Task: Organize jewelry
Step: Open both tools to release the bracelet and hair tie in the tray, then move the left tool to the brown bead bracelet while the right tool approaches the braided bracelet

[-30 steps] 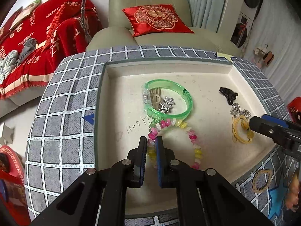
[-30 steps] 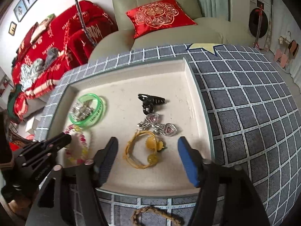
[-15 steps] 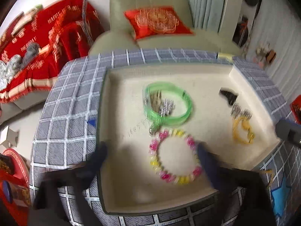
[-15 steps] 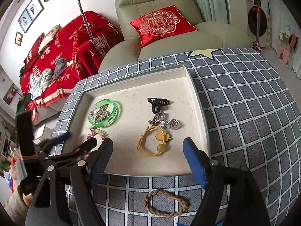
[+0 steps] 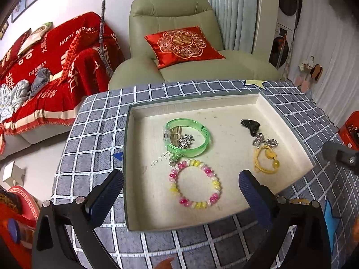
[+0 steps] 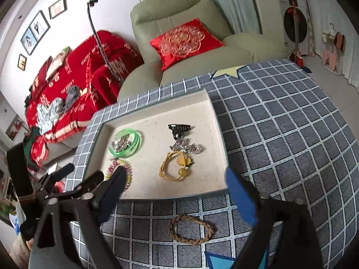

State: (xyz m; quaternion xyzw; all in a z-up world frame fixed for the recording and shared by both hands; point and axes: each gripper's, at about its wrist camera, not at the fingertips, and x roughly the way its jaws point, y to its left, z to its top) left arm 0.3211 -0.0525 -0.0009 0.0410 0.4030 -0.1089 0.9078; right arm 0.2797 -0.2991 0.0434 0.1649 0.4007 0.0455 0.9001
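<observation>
Both grippers, left gripper (image 5: pixel 180 192) and right gripper (image 6: pixel 174 192), stand apart, empty. Braided bracelet (image 6: pixel 191 227) lies outside tray (image 6: pixel 216 121); recommend the right gripper pinch one strand.

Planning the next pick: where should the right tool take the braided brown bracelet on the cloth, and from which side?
Grip the braided brown bracelet across its near strand, coming straight down from above. It lies flat as an open loop on the checked cloth, outside the tray, so one finger can probably drop inside the ring and one outside. The right tool is open just above it.
</observation>
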